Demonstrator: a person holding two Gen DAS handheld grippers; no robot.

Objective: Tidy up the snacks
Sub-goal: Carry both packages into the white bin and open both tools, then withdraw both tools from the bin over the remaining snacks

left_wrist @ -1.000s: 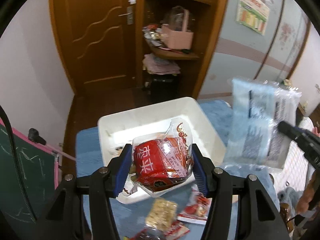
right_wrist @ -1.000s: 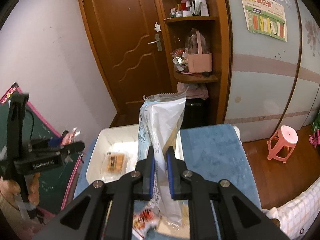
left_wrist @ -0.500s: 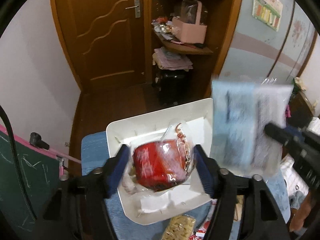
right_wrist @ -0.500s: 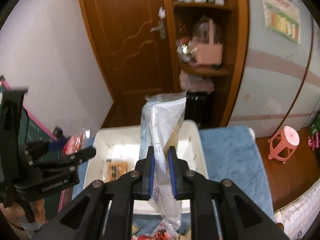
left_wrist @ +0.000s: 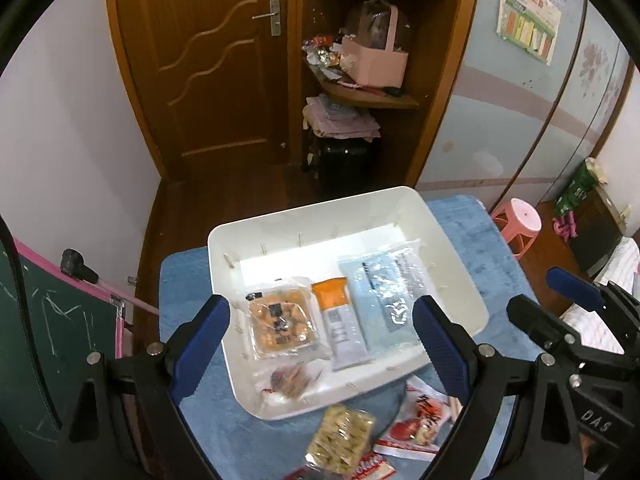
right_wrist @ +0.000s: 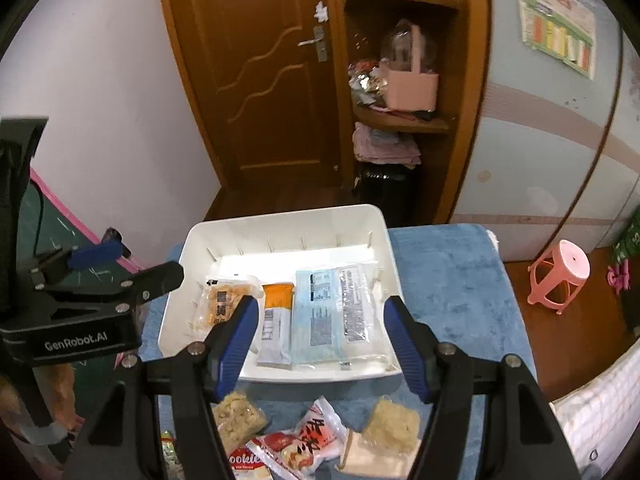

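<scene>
A white tray point(left_wrist: 312, 220) stands on a blue cloth. In it lie a cookie packet point(left_wrist: 282, 322), an orange-and-grey bar point(left_wrist: 340, 320), a light blue packet point(left_wrist: 384, 296) and, at the near left corner, a red packet point(left_wrist: 292, 378). My left gripper point(left_wrist: 320, 340) hovers over the tray's near side, its jaws opening with nothing pressed between them. My right gripper point(right_wrist: 320, 344) hangs above the light blue packet point(right_wrist: 332, 312), jaws opening too, and holds nothing. The tray point(right_wrist: 288, 216) shows again in the right wrist view, with the left gripper point(right_wrist: 132, 264) beside it.
Loose snacks lie on the cloth in front of the tray: a nut brittle packet point(left_wrist: 340, 440), a red-and-white packet point(right_wrist: 316, 440), a pale crumbly packet point(right_wrist: 394, 424). A pink stool point(right_wrist: 560, 276) stands on the floor at the right, and a green chalkboard point(left_wrist: 48, 320) at the left.
The left gripper let go of the red packet, which now lies in the tray. The right gripper released the light blue packet, now flat in the tray. Both jaws have spread.
</scene>
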